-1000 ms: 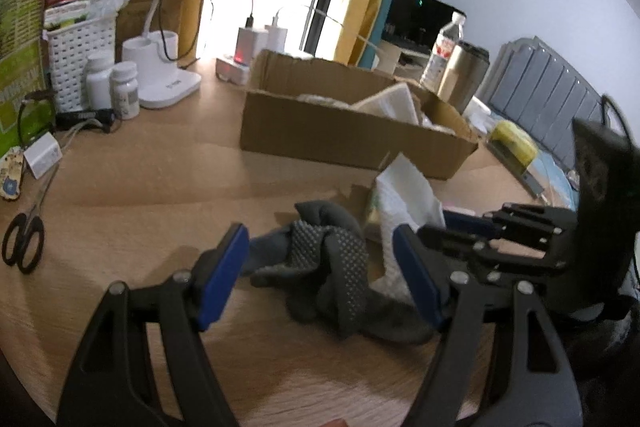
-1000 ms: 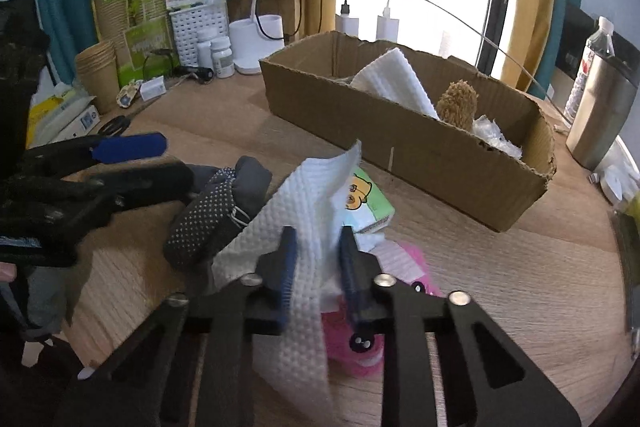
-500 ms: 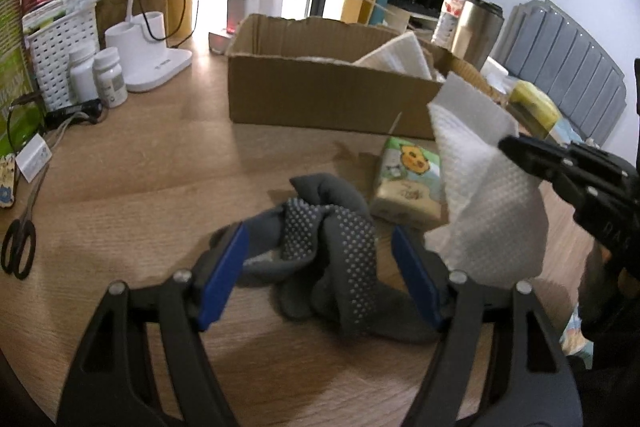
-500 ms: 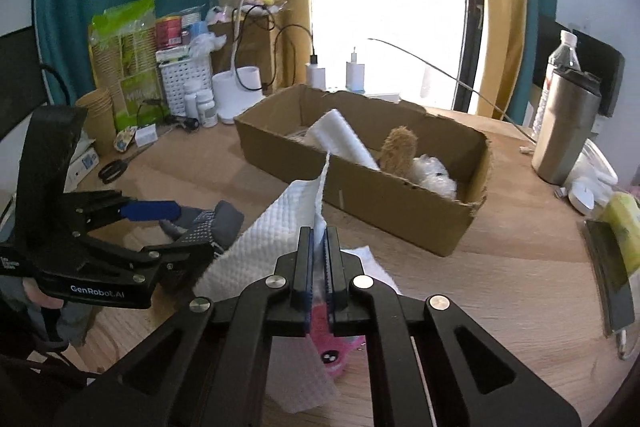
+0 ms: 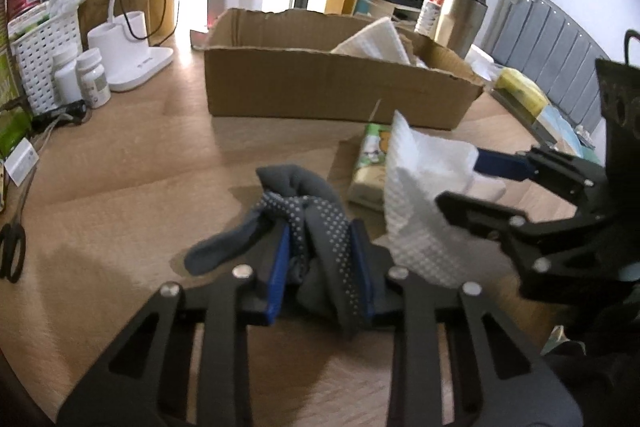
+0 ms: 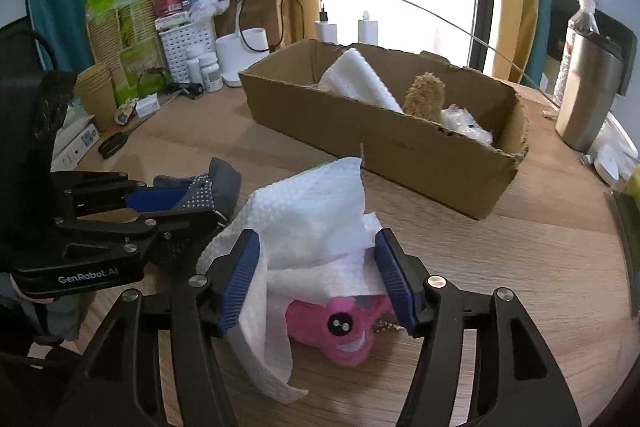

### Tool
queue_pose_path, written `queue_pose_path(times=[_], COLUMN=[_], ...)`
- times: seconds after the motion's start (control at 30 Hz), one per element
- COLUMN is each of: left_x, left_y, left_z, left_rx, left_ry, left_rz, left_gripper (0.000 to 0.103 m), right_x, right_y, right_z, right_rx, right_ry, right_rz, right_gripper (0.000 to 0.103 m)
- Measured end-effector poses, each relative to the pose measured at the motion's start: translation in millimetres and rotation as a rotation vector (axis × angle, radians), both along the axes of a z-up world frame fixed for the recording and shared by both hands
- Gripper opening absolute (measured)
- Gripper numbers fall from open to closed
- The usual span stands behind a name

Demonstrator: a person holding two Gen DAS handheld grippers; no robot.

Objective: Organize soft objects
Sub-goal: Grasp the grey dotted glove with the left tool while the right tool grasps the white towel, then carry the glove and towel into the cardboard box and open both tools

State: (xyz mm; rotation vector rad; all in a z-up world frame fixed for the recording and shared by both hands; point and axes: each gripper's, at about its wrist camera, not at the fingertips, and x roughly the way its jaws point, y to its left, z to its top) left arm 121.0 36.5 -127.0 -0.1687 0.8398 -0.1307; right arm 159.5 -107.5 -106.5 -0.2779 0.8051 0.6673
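My left gripper (image 5: pixel 320 267) is shut on a grey glove with white dots (image 5: pixel 316 223) lying on the wooden table; it also shows in the right wrist view (image 6: pixel 208 187). My right gripper (image 6: pixel 318 279) is open, its jaws on either side of a white paper towel (image 6: pixel 308 215) that drapes over a pink plush toy (image 6: pixel 340 327). The towel also shows in the left wrist view (image 5: pixel 420 195), next to a green tissue pack (image 5: pixel 370 163). The cardboard box (image 6: pixel 384 147) behind holds a white cloth (image 6: pixel 356 79), a brown plush (image 6: pixel 424 95) and a white crumpled item.
A steel tumbler (image 6: pixel 588 91) and water bottle stand at the right. A lamp base (image 6: pixel 240 55), white basket, pill bottles, paper cups (image 6: pixel 96 95) and scissors (image 6: pixel 114 143) crowd the left side. A yellow sponge (image 5: pixel 520 87) lies right of the box.
My left gripper has closed on the grey glove. My right gripper has opened and let the paper towel drop onto the pink toy, having lowered toward the table.
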Motion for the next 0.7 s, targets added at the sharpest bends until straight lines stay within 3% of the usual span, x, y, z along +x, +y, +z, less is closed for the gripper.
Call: queue_pose_path(times=[0.17, 0.23, 0.27, 0.37, 0.7], left_x=[-7, -10, -10, -13, -17], left_y=[1, 2, 2, 4, 9], left_z=[6, 10, 11, 15, 34], left_rx=[-0.027, -0.037, -0.039, -0.041, -0.037], left_ry=[-0.031, -0.041, -0.046, -0.06, -0.102], left_rz=[-0.004, -0.007, -0.008, -0.007, 0.0], left_gripper=[0.03, 0.03, 0.03, 0.03, 0.03], right_x=[-7, -8, -8, -8, -13], right_y=[8, 8, 8, 8, 3], right_z=[-6, -6, -5, -4, 29], right_rx=[-0.053, -0.054, -0.058, -0.075, -0.012], right_ry=[-0.047, -0.06, -0.072, -0.088, -0.165], right_rz=[0.027, 0.027, 0.025, 0.029, 0.016], right_gripper=[0.064, 0.042, 0.024, 0.006, 0.005])
